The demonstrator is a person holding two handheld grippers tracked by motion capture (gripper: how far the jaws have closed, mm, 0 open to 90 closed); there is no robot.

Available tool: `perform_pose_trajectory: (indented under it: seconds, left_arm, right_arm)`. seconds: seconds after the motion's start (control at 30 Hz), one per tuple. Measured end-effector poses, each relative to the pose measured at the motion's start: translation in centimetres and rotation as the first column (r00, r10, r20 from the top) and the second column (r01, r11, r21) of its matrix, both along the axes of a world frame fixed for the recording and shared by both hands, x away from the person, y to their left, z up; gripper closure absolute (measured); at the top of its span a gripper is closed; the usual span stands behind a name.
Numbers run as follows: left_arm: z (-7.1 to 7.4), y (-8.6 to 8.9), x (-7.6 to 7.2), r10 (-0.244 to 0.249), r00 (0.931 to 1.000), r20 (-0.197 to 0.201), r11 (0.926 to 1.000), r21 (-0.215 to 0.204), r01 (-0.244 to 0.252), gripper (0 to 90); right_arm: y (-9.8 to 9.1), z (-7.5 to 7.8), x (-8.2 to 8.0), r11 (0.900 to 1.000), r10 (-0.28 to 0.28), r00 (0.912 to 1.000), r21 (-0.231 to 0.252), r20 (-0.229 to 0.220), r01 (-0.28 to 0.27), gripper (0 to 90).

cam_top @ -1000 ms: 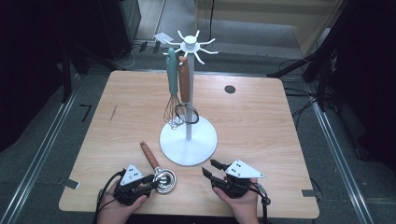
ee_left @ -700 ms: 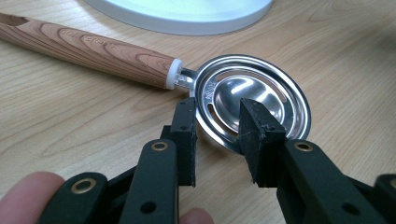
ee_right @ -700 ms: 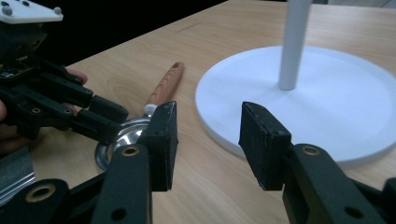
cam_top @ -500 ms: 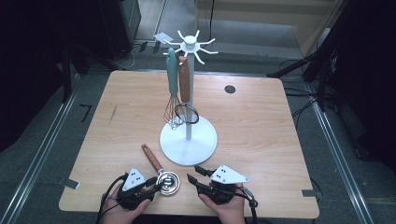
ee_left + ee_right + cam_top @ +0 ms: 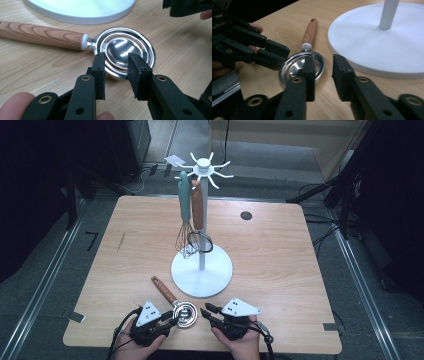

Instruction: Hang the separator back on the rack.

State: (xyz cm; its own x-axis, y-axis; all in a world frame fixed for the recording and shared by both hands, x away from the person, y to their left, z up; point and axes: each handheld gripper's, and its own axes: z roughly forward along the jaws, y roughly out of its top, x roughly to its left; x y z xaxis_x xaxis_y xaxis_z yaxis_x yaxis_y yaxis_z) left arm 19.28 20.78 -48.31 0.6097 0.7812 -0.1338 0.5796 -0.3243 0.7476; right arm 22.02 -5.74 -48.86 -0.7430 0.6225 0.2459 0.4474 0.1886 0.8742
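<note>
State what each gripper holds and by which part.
Nothing is held. The left gripper straddles the metal head rim of the wooden-handled utensil lying on the table, pads not pressing; the right gripper is empty.

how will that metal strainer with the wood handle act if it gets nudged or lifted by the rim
The strainer looks rigid, polished steel, so the pads may slip on its thin rim. Its round head lies flat on the table, so it should slide or pivot, not roll. Lifted by the rim, the handle would probably droop.
</note>
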Motion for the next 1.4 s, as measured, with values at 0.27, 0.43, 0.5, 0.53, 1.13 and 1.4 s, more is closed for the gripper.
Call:
perform_pose_trajectory:
  seconds: [0.27,0.43,0.5,0.53,1.13,1.4]
  left_arm:
    - [-0.1,-1.0,-0.3,-0.020,0.9998,-0.007,0.9998,0.002,0.020,67.4]
    - [0.2,-1.2,-0.4,-0.042,0.9990,0.013,0.9990,-0.016,0.042,65.5]
    - [0.6,-0.4,-0.2,-0.026,0.9992,0.030,0.9992,-0.028,0.026,66.4]
    - [0.7,0.2,-0.1,-0.013,0.9992,0.037,0.9992,-0.037,0.014,67.5]
    - [0.6,6.5,2.6,0.168,0.9858,0.007,0.9796,-0.113,-0.166,90.0]
    - [0.5,6.2,2.9,0.144,0.9896,0.001,0.9849,-0.097,-0.143,90.0]
  right_arm:
    - [1.1,-0.7,-0.2,0.9980,0.055,0.9966,-0.029,-0.061,-0.056,85.7]
    - [1.9,-0.9,0.2,0.9978,0.044,0.9967,-0.046,-0.068,-0.047,87.4]
    - [2.4,-0.8,0.6,0.9974,0.048,0.9965,-0.050,-0.069,-0.051,89.1]
    - [2.8,-0.8,0.7,0.9972,0.053,0.9952,-0.048,-0.082,-0.057,90.0]
    - [3.4,-1.5,0.8,0.9784,0.086,0.9882,-0.176,-0.126,-0.108,90.0]
    - [0.9,-1.5,0.7,0.9781,0.066,0.9888,-0.188,-0.134,-0.090,90.0]
